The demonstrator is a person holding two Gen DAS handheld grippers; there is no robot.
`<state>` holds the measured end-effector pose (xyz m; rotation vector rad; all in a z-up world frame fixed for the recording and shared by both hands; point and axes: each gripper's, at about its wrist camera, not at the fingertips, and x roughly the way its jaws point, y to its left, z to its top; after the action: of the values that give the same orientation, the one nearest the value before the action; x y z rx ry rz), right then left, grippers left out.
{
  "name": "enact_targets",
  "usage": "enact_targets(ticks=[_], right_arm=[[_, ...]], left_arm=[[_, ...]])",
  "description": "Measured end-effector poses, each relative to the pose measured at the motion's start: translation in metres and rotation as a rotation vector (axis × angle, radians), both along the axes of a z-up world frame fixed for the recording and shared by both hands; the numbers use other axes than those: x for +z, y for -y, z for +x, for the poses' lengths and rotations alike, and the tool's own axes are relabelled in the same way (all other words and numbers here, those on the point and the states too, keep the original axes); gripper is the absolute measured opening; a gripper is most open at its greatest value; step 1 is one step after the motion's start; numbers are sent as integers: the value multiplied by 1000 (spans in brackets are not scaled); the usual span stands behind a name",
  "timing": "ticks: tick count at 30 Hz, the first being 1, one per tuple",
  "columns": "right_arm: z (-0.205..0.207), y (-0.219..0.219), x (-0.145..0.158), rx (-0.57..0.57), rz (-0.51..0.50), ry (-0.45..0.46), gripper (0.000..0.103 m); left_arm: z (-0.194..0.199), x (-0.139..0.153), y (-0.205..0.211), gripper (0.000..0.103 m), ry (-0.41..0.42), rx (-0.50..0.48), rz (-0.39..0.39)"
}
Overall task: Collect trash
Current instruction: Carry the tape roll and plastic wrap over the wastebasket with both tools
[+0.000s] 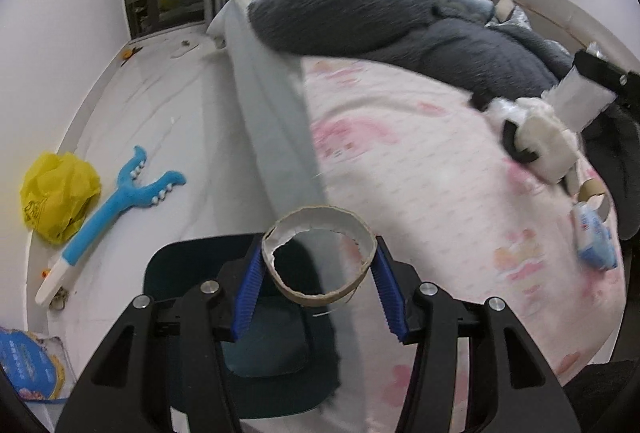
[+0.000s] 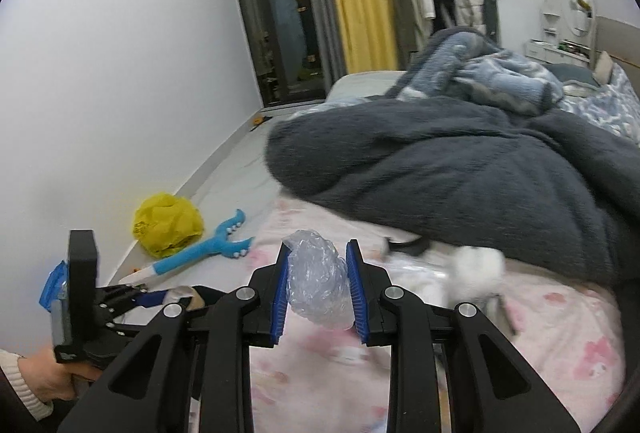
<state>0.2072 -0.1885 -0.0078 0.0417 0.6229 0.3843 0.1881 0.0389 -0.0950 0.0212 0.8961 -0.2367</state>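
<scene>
a: nearest first, what's in the left gripper (image 1: 320, 269)?

b: its blue pads pinch a torn cardboard ring (image 1: 320, 257), held over a dark bin (image 1: 256, 333) at 6 o'clock beside the bed.

a: and the right gripper (image 2: 318, 285)?

b: clamped on a crumpled clear plastic wrapper (image 2: 318, 281), above the pink sheet (image 2: 320, 373).

a: farther out?

b: at 9 o'clock on the floor, a blue toy (image 1: 116, 209) just beside a yellow bag (image 1: 56, 193). at 3 o'clock on the sheet, a small cardboard tube (image 1: 592, 193) and a blue packet (image 1: 596, 237). beyond, a dark blanket (image 2: 460, 161).
</scene>
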Motion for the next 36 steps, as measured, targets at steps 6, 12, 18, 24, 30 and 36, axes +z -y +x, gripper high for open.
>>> enact_targets(ticks=[6, 12, 18, 24, 30, 36], right_arm=[[5, -55, -13, 88, 37, -45, 27], [6, -110, -27, 178, 38, -92, 27], [5, -160, -46, 249, 22, -146, 27], [12, -191, -67, 280, 9, -206, 27], [18, -213, -84, 286, 3, -260, 27], [25, -235, -109, 303, -34, -320, 27]], left_arm=[[-1, -19, -30, 55, -63, 51, 34], [-1, -44, -61, 55, -157, 84, 44], [-6, -69, -86, 55, -245, 95, 70], [-12, -88, -105, 57, -328, 91, 63], [-19, -88, -120, 73, -333, 74, 31], [-24, -68, -137, 73, -269, 94, -7]])
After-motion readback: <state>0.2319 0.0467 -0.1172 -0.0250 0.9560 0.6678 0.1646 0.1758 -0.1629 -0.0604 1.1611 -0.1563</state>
